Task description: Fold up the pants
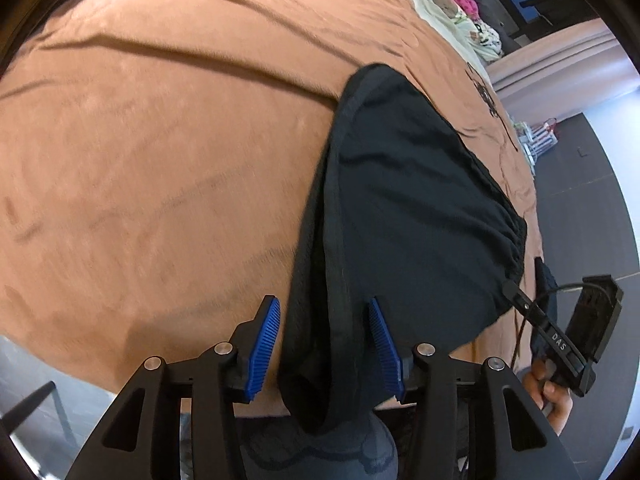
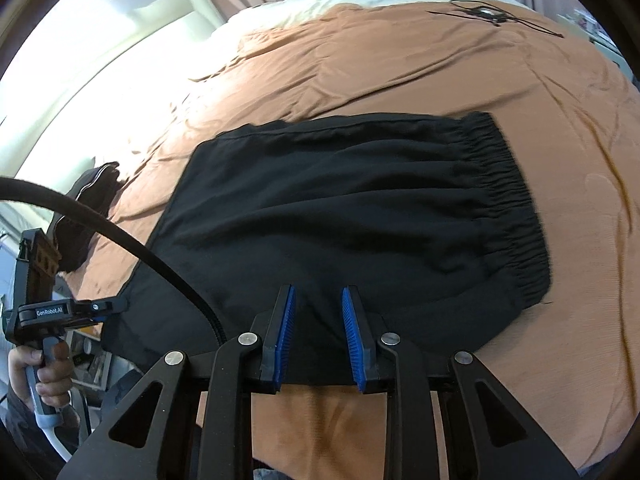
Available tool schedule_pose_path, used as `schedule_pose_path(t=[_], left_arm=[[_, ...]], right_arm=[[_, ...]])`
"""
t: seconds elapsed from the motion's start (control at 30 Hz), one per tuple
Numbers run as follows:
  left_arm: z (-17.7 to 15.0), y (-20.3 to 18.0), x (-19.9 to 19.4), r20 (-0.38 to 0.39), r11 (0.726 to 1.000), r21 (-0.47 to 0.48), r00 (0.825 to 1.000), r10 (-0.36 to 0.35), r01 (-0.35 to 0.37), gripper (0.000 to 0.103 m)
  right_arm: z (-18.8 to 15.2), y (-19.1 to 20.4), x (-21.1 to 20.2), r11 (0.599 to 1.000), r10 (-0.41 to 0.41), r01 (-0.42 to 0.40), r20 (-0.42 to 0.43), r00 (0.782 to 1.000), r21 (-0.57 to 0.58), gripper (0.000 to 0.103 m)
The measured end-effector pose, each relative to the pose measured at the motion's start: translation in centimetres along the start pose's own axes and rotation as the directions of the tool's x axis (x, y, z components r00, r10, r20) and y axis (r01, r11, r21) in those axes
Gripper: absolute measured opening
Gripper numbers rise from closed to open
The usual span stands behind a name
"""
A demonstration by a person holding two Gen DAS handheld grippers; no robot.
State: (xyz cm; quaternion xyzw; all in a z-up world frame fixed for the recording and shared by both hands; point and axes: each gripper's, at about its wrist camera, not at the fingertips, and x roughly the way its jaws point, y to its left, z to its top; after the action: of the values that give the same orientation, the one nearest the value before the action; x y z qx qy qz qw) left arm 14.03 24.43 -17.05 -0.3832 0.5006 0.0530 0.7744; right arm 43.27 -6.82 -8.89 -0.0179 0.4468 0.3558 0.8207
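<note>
Black pants folded on a brown-covered bed, a pair of tongs at each end.

Left wrist view: the left tongs [image 1: 324, 344] stand released, blue pads apart, with the folded end of the black pants [image 1: 400, 208] draped over the bed's [image 1: 160, 140] near edge between them, neither pad pressing it. Right wrist view: the pants [image 2: 352, 208] lie flat by the near edge, elastic waistband to the right; the right tongs [image 2: 318, 336] hover over the cloth's near hem, narrowly parted, gripping nothing. At left a hand [image 2: 40, 376] holds the other tool.
</note>
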Motion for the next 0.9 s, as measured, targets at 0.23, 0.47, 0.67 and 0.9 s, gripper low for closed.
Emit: schedule_pose_path(t=[0.23, 0.47, 0.67, 0.9], left_arm=[[-2.1, 0.5, -0.2, 0.003, 0.997, -0.038, 0.997, -0.073, 0.073, 0.053], [-3.1, 1.6, -1.3, 0.028, 0.992, -0.060, 0.994, -0.109, 0.110, 0.016], [-3.1, 2.2, -1.2, 0.039, 0.988, -0.086, 0.991, -0.128, 0.131, 0.049], [-2.3, 2.5, 0.0, 0.072, 0.977, -0.137, 0.986, -0.153, 0.162, 0.051]], right_arm=[[-0.7, 2.4, 2.0, 0.997, 0.052, -0.054, -0.035, 0.998, -0.060, 0.022], [-0.7, 3.2, 4.6, 0.996, 0.012, -0.020, -0.091, 0.996, -0.092, 0.022], [-0.7, 3.9, 4.2, 0.995, 0.031, -0.039, -0.087, 0.996, -0.091, 0.022], [-0.8, 6.0, 4.4, 0.989, 0.048, -0.058, -0.075, 0.996, -0.134, 0.022]])
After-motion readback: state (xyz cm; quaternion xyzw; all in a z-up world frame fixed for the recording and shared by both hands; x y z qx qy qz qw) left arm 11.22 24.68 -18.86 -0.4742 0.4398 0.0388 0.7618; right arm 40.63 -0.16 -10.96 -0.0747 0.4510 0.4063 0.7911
